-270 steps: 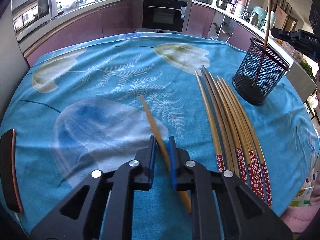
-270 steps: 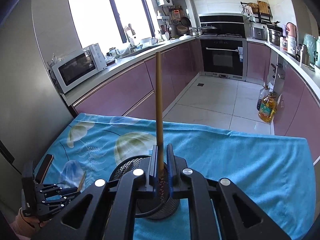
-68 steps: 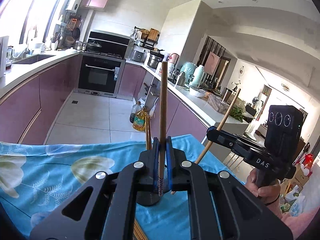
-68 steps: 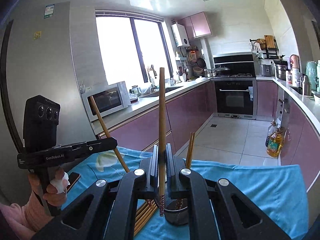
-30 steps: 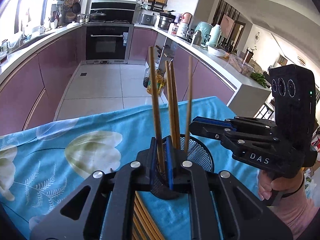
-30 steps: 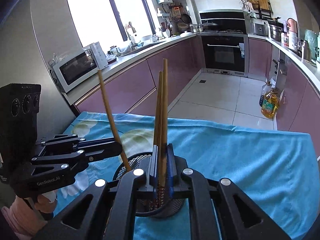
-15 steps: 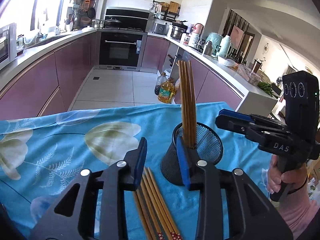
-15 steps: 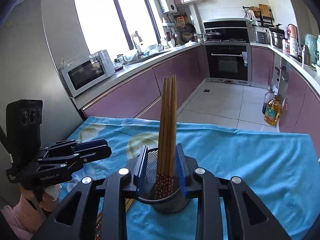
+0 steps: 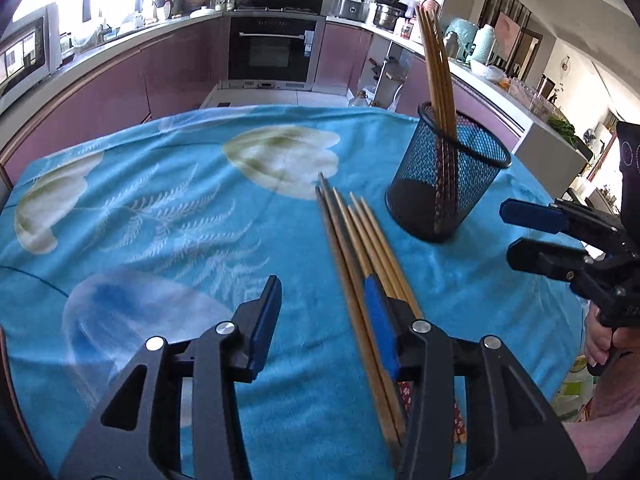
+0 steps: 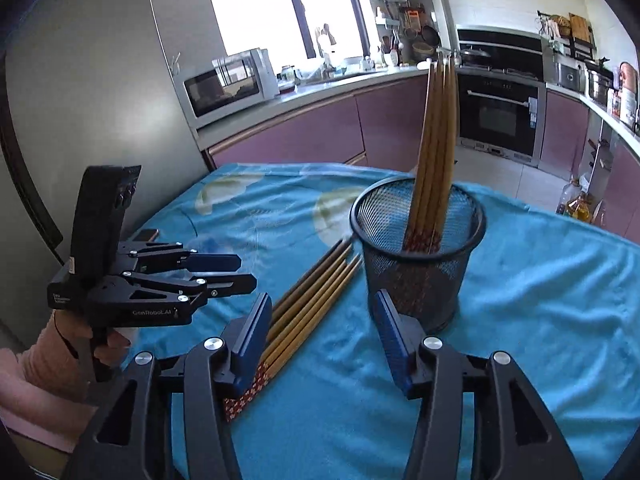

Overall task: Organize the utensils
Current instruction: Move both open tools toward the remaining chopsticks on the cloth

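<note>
A black mesh cup (image 9: 448, 184) (image 10: 416, 276) stands on the blue flowered cloth (image 9: 160, 208) with several wooden chopsticks (image 9: 436, 60) (image 10: 438, 140) upright in it. More chopsticks (image 9: 360, 240) (image 10: 316, 292) lie side by side on the cloth just left of the cup. My left gripper (image 9: 322, 284) (image 10: 245, 270) hovers over their near ends, jaws opening, with the leftmost stick seen between the fingers, untouched. My right gripper (image 10: 322, 298) (image 9: 509, 229) hangs before the cup, jaws opening, nothing pressed between them.
A phone (image 10: 147, 235) lies near the table's left edge. Purple kitchen cabinets, an oven (image 9: 276, 52) and a microwave (image 10: 224, 84) lie beyond the table. An oil bottle (image 10: 576, 202) stands on the floor. A hand (image 10: 100, 340) holds the left gripper's handle.
Both grippers let go of the chopsticks they held over the cup, which now stand in it. Both have opened, pulled back and sunk toward the chopsticks lying on the cloth.
</note>
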A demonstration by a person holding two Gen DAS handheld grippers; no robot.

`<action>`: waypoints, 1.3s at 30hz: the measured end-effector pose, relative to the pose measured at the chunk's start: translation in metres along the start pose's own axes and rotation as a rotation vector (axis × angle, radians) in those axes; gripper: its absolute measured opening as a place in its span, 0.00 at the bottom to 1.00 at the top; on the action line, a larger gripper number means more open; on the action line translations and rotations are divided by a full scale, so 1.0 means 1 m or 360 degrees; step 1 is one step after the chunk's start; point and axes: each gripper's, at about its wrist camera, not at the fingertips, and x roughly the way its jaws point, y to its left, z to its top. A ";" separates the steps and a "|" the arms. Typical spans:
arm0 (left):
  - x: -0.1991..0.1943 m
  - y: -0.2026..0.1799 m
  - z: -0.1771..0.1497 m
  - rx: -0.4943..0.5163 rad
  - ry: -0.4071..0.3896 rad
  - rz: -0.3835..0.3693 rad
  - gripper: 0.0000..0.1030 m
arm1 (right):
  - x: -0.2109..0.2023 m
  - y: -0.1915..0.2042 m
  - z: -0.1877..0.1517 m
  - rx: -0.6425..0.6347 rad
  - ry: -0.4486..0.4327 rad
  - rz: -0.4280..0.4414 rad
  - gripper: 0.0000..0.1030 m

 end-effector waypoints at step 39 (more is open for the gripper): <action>0.013 -0.022 -0.020 0.0145 0.0047 0.0102 0.34 | 0.043 0.019 -0.029 0.0060 0.0147 -0.0150 0.49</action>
